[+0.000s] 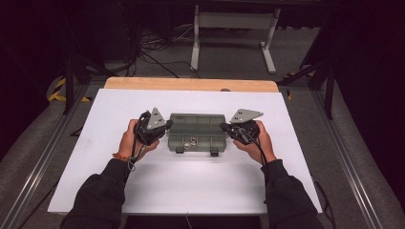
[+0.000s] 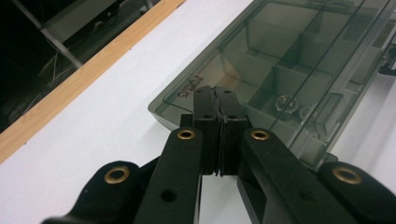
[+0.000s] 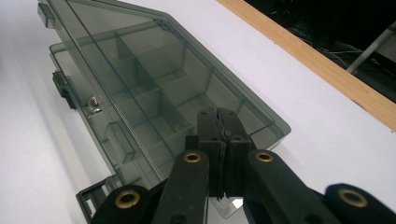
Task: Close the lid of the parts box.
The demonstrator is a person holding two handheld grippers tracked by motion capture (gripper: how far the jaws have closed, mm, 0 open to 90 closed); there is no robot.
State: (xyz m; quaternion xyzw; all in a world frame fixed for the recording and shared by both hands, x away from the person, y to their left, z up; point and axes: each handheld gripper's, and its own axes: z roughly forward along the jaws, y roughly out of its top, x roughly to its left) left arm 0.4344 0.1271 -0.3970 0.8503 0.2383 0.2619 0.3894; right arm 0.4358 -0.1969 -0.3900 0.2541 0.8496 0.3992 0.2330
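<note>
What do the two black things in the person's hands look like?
Each black two-jaw tool, left tool and right tool, has brass-coloured rivets, a grey three-cornered plate on top and a trailing black cable. The person wears dark long sleeves and an orange band on the left wrist.

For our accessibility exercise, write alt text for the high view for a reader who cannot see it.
A person's two hands hold the left gripper and the right gripper, jaws shut, at either end of a smoky clear compartment box on a white table. A few small metal parts lie in a front compartment.
</note>
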